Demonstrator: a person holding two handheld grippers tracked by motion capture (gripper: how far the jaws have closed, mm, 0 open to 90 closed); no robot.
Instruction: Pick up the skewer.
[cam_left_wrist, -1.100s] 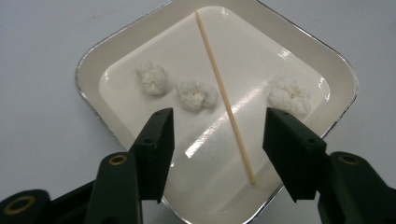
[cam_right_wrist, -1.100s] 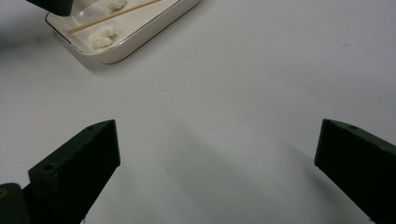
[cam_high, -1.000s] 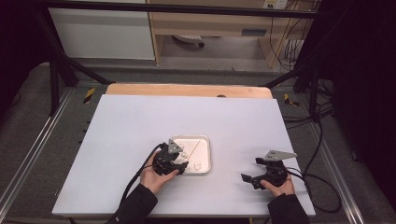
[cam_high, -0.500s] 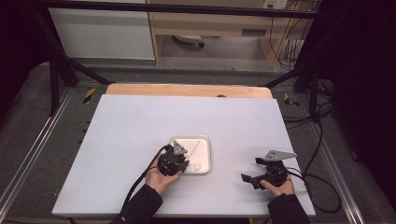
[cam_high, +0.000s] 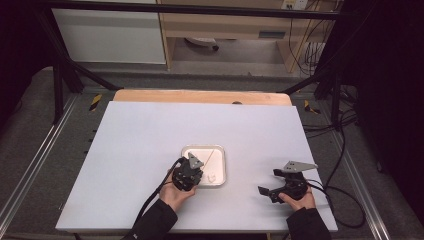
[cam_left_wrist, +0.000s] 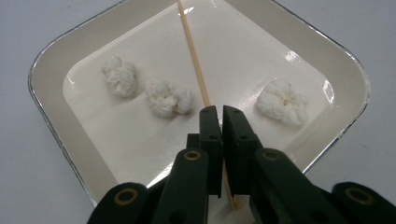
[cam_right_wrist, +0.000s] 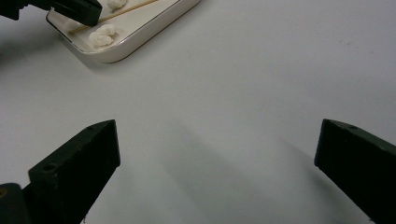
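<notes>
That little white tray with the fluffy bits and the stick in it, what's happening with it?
A person works at a white table with a two-jaw gripper in each hand. The left gripper has just closed its jaws on the thin wooden skewer that lies across the square white tray, among three white puffy lumps. The right gripper waits to the side, jaws wide open above bare table, holding nothing.

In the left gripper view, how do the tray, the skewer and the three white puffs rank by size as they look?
1. tray
2. skewer, the longest thing inside it, though very thin
3. the puffs: left puff, middle puff and right puff look about alike, so I leave them unranked.
</notes>
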